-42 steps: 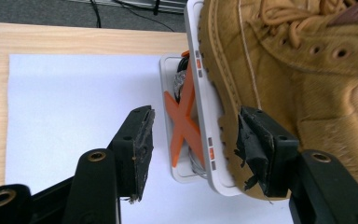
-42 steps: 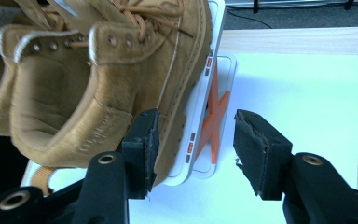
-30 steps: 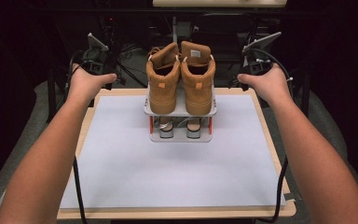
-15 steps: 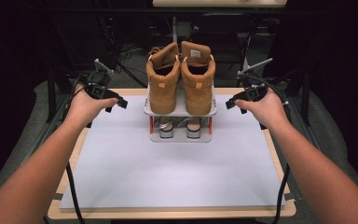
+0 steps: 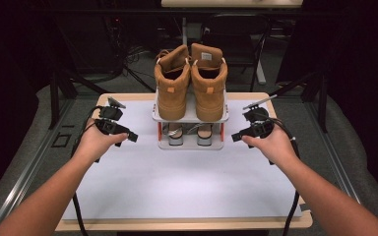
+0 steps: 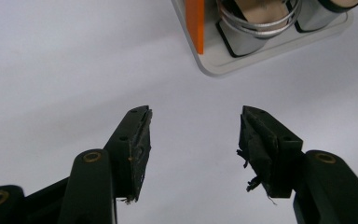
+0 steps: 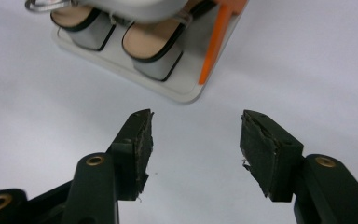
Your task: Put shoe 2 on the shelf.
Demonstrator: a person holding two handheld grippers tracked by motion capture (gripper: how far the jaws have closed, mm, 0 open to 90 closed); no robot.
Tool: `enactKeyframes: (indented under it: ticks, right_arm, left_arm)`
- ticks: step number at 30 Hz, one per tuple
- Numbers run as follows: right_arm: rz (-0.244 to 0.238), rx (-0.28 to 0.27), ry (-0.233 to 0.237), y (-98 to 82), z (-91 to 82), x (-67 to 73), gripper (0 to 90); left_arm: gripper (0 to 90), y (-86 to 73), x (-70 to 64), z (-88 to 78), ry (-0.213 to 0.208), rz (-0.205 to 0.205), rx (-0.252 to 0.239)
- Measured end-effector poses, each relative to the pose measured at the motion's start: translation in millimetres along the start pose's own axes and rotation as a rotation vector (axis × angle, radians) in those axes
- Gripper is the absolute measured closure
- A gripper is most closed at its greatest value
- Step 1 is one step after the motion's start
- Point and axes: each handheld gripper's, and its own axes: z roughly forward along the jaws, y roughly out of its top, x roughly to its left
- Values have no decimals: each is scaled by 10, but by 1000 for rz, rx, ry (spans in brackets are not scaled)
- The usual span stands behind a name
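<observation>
- Your left gripper point(image 5: 128, 137) and right gripper point(image 5: 237, 136) hang low over the white mat point(image 5: 177, 182) on the desk point(image 5: 128, 96), one at each side of the two-tier shoe rack point(image 5: 190, 143)
- Rack position: mid-desk toward the far edge; pair of tan boots point(image 5: 191, 81) on the top tier, heels toward you, a pair of sandals point(image 5: 189, 133) on the lower tier
- Jaws: both pairs spread wide with nothing between them; right pair has just been opening
- Key relation: rack lies inboard of each gripper, between the two, both about equally near; its long axis runs side to side
- Left gripper view: rack corner and orange post point(image 6: 194, 23) sit ahead, up and right of the jaws
- Right gripper view: orange post point(image 7: 216, 39) ahead, up and slightly left
- Judgement: close inward from both ends
</observation>
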Motion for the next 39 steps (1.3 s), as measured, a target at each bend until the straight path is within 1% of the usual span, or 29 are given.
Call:
enactKeyframes:
  ticks: [2,3,4,5,7,8,9,10,11,14,15,16,17,18,19,20,21,22,24,25,28,29,30,31,32,35,36,38,39]
  right_arm:
    - [-11,16,6,-80,69,27,427]
    - [-18,27,9,-124,114,44,426]
    - [-19,30,15,-150,139,56,425]
    - [-34,43,-3,-178,160,64,423]
    - [-47,43,13,-239,225,91,422]
    - [-50,35,18,-269,262,105,421]
    - [-66,59,8,-296,282,116,422]
    - [-59,65,13,-315,318,137,422]
    - [-82,64,-8,-346,349,148,422]
    - [-74,67,-9,-410,400,162,427]
    - [-86,68,-12,-434,420,165,427]
    - [-97,51,-19,-484,430,167,427]
    - [-97,51,-19,-484,430,167,427]
    - [-85,54,-11,-513,454,182,430]
    - [-102,73,-25,-534,466,196,434]
    - [-122,68,-44,-548,466,198,434]
    - [-122,35,-33,-581,475,201,434]
    - [-112,27,-21,-610,483,197,438]
    - [-116,47,-29,-662,514,192,449]
    - [-123,27,-32,-698,525,185,449]
    - [-103,10,-9,-808,585,174,451]
    - [-104,0,-13,-847,608,176,452]
    - [-105,-5,-14,-887,629,179,452]
    - [-115,5,-32,-919,636,178,452]
    - [-112,-24,-24,-964,671,183,452]
    - [-107,-34,-25,-1064,718,184,451]
    - [-110,-32,-29,-1091,725,181,451]
    - [-102,-51,-15,-1155,762,192,451]
    - [-103,-60,-19,-1193,774,195,451]
  left_arm:
    - [432,-87,11,62,9,17,-11]
    - [424,-119,5,86,13,7,-20]
    - [422,-158,9,112,18,20,-22]
    - [419,-198,9,141,24,26,-33]
    - [411,-273,10,193,31,39,-37]
    - [409,-317,14,225,32,36,-42]
    - [408,-342,20,242,30,38,-43]
    - [407,-383,25,273,28,34,-54]
    - [405,-407,31,288,25,32,-58]
    - [404,-507,40,341,27,37,-72]
    - [404,-539,46,354,23,33,-77]
    - [402,-572,53,367,24,31,-89]
    - [402,-606,54,384,26,27,-96]
    - [402,-646,59,409,25,28,-104]
    - [402,-670,60,424,22,25,-105]
    - [402,-705,59,445,20,22,-110]
    - [402,-739,57,465,20,26,-115]
    - [402,-771,54,489,23,33,-121]
    - [402,-837,34,533,19,35,-127]
    - [402,-869,24,553,19,36,-133]
    - [402,-947,2,601,19,44,-146]
    - [402,-971,-8,620,20,48,-154]
    - [402,-990,-13,630,22,65,-156]
    - [402,-1012,-22,646,21,69,-162]
    - [402,-1034,-33,663,19,69,-167]
    - [402,-1094,-63,724,-5,83,-202]
    - [402,-1112,-71,747,5,100,-207]
    - [402,-1149,-89,799,24,129,-207]
    - [402,-1162,-98,814,26,130,-205]
